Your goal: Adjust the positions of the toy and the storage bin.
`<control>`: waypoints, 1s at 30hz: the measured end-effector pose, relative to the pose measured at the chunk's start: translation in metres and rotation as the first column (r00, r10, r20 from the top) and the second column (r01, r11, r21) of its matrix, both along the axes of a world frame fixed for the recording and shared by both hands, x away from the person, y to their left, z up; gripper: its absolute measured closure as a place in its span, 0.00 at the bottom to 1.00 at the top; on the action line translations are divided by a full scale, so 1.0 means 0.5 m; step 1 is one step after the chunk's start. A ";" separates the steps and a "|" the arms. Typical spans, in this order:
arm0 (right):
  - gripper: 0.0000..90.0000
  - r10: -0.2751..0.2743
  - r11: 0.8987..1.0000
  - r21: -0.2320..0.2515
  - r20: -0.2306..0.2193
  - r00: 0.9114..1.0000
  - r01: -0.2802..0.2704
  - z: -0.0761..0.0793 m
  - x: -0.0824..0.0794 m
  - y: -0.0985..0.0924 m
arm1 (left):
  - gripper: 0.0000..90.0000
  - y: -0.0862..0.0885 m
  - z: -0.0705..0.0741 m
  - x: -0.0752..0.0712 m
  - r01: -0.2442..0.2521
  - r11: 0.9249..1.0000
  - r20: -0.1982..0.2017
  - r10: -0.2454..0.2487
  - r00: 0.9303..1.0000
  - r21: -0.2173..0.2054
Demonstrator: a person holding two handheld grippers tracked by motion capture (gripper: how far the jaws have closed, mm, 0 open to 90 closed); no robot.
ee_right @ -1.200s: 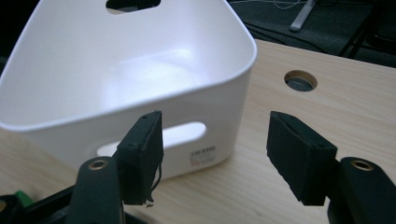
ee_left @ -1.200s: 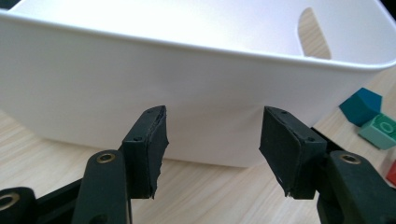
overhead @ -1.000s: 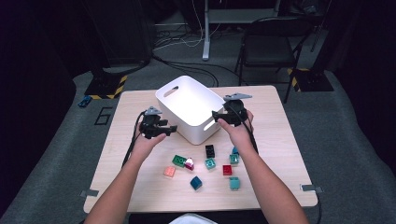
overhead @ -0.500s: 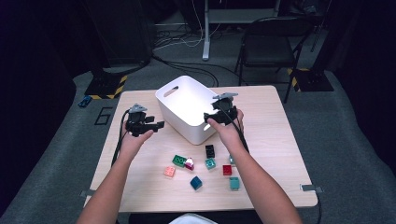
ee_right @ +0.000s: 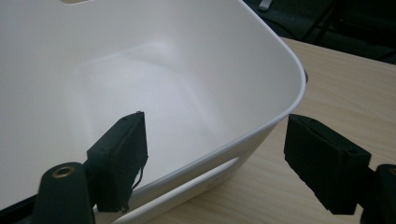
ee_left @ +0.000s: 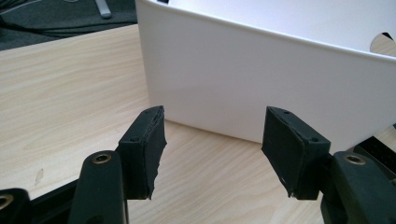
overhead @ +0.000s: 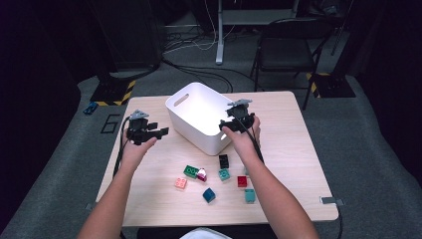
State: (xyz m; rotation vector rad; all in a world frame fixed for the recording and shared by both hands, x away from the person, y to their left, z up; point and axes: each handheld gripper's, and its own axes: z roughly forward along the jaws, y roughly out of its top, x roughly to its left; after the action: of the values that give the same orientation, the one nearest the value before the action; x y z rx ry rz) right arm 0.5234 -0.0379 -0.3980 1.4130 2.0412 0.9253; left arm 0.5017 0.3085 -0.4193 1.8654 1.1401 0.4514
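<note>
While both claws stand spread, the white plastic bin (overhead: 199, 117) sits on the pale wooden tabletop (overhead: 298, 149) between them.

At the left, the left claw (overhead: 158, 132) hangs just off the bin's near left wall, its jaws having just been opening with nothing between them. In the middle the bin stands upright, empty inside. At the right, the right claw (overhead: 225, 127) straddles the bin's near corner rim (ee_right: 280, 112), one jaw inside, one outside, having just widened and not pressing it. Small coloured toy bricks (overhead: 219, 174) lie scattered nearer the person.
</note>
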 end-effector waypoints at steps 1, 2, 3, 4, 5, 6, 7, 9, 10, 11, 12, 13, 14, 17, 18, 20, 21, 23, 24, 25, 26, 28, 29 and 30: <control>0.25 0.000 1.000 0.000 0.000 1.000 0.000 0.000 0.000 0.000 | 0.43 0.001 0.001 0.000 0.001 1.000 0.002 -0.001 1.000 0.000; 0.28 0.010 1.000 -0.020 -0.022 1.000 -0.010 -0.006 0.005 -0.011 | 0.43 0.002 0.001 0.000 -0.004 1.000 0.006 0.004 1.000 -0.005; 0.28 0.010 1.000 -0.020 -0.022 1.000 -0.010 -0.006 0.005 -0.011 | 0.43 0.004 0.002 0.001 -0.006 1.000 0.009 0.006 1.000 -0.008; 0.28 0.021 0.998 -0.055 -0.043 0.999 -0.024 -0.011 0.008 -0.017 | 0.43 0.005 0.003 0.000 -0.010 1.000 0.005 0.010 1.000 -0.010; 0.28 0.041 0.998 -0.046 -0.038 0.998 -0.043 -0.017 0.012 -0.026 | 0.43 0.006 0.003 0.001 -0.011 1.000 0.003 0.011 1.000 -0.012; 0.35 0.065 0.998 0.001 -0.040 0.997 -0.065 -0.021 0.016 -0.046 | 0.42 0.006 0.004 0.003 -0.013 1.000 0.002 0.013 1.000 -0.010; 0.35 0.065 0.998 0.001 -0.040 0.997 -0.065 -0.021 0.016 -0.046 | 0.42 0.006 0.004 0.003 -0.013 1.000 0.002 0.013 1.000 -0.010; 0.44 0.106 0.994 0.020 -0.022 0.994 -0.105 -0.021 0.024 -0.070 | 0.42 0.005 0.009 0.005 -0.007 1.000 -0.004 0.007 1.000 -0.002; 0.44 0.106 0.994 0.020 -0.022 0.994 -0.105 -0.021 0.024 -0.070 | 0.42 0.005 0.009 0.005 -0.007 1.000 -0.004 0.007 1.000 -0.002; 0.45 0.130 0.991 0.016 -0.015 0.991 -0.130 -0.021 0.028 -0.079 | 0.42 0.004 0.012 0.005 -0.005 1.000 -0.006 0.005 1.000 0.006; 0.45 0.141 0.990 0.018 -0.009 0.990 -0.140 -0.021 0.030 -0.084 | 0.42 0.003 0.015 0.006 -0.005 1.000 -0.004 0.005 1.000 0.011; 0.45 0.151 0.988 0.027 -0.004 0.989 -0.151 -0.021 0.033 -0.088 | 0.42 0.002 0.020 0.006 0.007 1.000 -0.008 -0.007 1.000 0.030; 0.45 0.151 0.988 0.027 -0.004 0.989 -0.151 -0.021 0.033 -0.088 | 0.42 0.002 0.020 0.006 0.007 1.000 -0.008 -0.007 1.000 0.030; 0.42 0.163 0.985 0.068 -0.027 0.986 -0.160 -0.020 0.038 -0.099 | 0.44 0.007 0.026 0.001 0.023 0.999 -0.002 -0.023 1.000 0.022; 0.41 0.157 0.985 0.079 -0.039 0.987 -0.154 -0.018 0.034 -0.099 | 0.44 0.010 0.030 0.000 0.023 1.000 0.001 -0.023 1.000 0.021; 0.40 0.154 0.986 0.074 -0.037 0.987 -0.151 -0.014 0.023 -0.095 | 0.43 0.019 0.037 0.000 0.012 1.000 0.007 -0.012 1.000 0.009; 0.40 0.148 0.989 0.031 -0.037 0.988 -0.147 -0.008 0.005 -0.083 | 0.43 0.020 0.042 0.006 0.002 1.000 0.001 -0.002 1.000 -0.011; 0.40 0.139 0.990 0.006 -0.038 0.990 -0.139 -0.003 -0.010 -0.074 | 0.43 0.017 0.044 0.011 0.004 1.000 0.003 -0.004 1.000 -0.007; 0.40 0.136 0.991 -0.003 -0.038 0.990 -0.136 -0.001 -0.015 -0.070 | 0.43 0.012 0.046 0.016 0.009 1.000 0.005 -0.009 1.000 -0.004; 0.40 0.136 0.991 -0.003 -0.038 0.990 -0.136 -0.001 -0.015 -0.070 | 0.43 0.005 0.046 0.021 0.013 1.000 0.007 -0.013 1.000 -0.003; 0.40 0.134 0.991 0.001 -0.056 0.989 -0.134 -0.001 -0.023 -0.066 | 0.41 -0.006 0.049 0.031 0.024 1.000 0.007 -0.024 1.000 -0.016; 0.40 0.138 0.990 0.001 -0.081 0.987 -0.139 -0.006 -0.026 -0.064 | 0.42 -0.017 0.051 0.040 0.037 0.999 0.005 -0.037 0.999 -0.017; 0.39 0.143 0.990 0.010 -0.097 0.985 -0.142 -0.010 -0.027 -0.063 | 0.42 -0.023 0.051 0.045 0.043 0.999 -0.002 -0.043 0.999 -0.002; 0.39 0.143 0.990 0.010 -0.097 0.985 -0.142 -0.010 -0.027 -0.063 | 0.42 -0.023 0.051 0.045 0.043 0.999 -0.002 -0.043 0.999 -0.002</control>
State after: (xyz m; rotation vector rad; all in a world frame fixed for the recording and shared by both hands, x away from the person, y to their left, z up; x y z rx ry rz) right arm 0.5099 -0.0692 -0.4028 1.3518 2.2384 0.9345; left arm 0.5244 0.2968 -0.3936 1.8852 1.0991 0.4240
